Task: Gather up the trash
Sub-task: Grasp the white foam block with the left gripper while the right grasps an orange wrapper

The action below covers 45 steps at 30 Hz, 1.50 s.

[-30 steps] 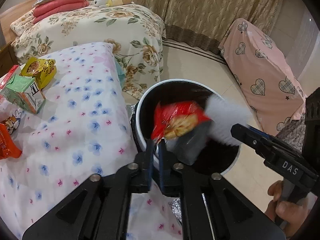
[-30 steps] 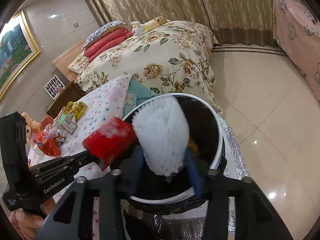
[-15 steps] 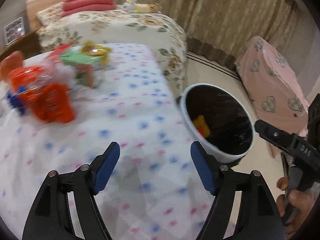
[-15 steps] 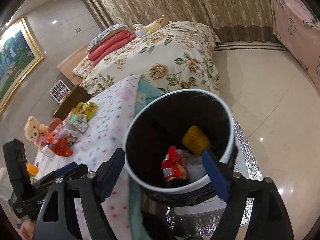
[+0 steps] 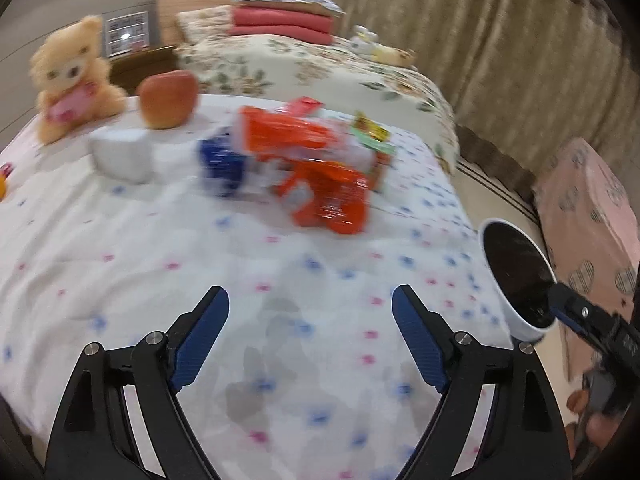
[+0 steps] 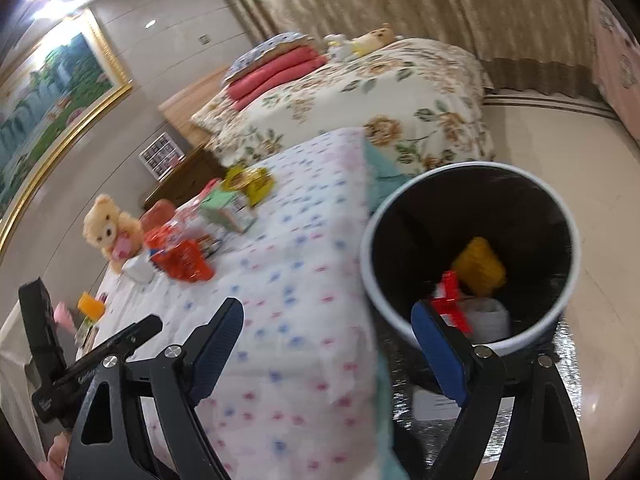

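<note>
While fingers (image 5: 416, 336) widen, bare cloth (image 5: 280, 280) between, bin (image 6: 472, 252) beside edge.

The near half of the counter (image 5: 160, 240) is bare cloth under the left claw (image 5: 310, 332). Farther on, orange wrappers (image 5: 320, 176), a white block (image 5: 120, 152), an apple (image 5: 168, 98) and a teddy bear (image 5: 68, 76) crowd it. The bin (image 6: 468, 248) stands open-topped beside its right edge.

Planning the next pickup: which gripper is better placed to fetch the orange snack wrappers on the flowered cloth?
Probably the left. The left gripper faces the orange wrappers head-on, jaws opening and empty. The right gripper, also opening and empty, straddles the bin rim, wrappers off to its side.
</note>
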Tool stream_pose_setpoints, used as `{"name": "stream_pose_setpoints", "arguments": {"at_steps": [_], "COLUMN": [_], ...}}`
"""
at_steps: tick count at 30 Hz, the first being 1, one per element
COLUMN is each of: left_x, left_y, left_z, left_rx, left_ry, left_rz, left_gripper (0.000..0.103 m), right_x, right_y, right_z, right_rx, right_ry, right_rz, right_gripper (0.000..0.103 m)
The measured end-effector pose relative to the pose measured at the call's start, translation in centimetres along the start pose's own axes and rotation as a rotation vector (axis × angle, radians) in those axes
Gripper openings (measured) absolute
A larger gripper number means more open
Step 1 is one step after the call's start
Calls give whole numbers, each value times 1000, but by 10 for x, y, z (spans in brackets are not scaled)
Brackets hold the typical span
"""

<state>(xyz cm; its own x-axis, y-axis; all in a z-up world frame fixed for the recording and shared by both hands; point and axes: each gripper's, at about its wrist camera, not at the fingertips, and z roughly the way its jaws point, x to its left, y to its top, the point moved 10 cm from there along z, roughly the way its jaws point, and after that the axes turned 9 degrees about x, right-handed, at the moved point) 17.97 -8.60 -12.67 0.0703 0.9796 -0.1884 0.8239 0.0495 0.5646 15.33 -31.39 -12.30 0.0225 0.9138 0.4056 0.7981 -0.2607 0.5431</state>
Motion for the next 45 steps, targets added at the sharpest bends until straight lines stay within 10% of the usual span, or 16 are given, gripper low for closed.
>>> {"name": "stream_pose_setpoints", "arguments": {"at_steps": [19,42,45], "left_x": [117,182,183], "left_y": [9,105,105], "left_z": [-9,78,80], "left_rx": [-28,55,51], "left_ry": [169,258,236], "left_rz": [-95,-241,-243], "left_gripper": [94,93,62], "right_x": [102,149,149], "right_y": [-10,27,30], "right_z": [68,132,139], "right_rx": [104,139,134], "right_ry": [80,109,92], "right_rz": [-158,-216,-219], "right_gripper": [91,91,91]}}
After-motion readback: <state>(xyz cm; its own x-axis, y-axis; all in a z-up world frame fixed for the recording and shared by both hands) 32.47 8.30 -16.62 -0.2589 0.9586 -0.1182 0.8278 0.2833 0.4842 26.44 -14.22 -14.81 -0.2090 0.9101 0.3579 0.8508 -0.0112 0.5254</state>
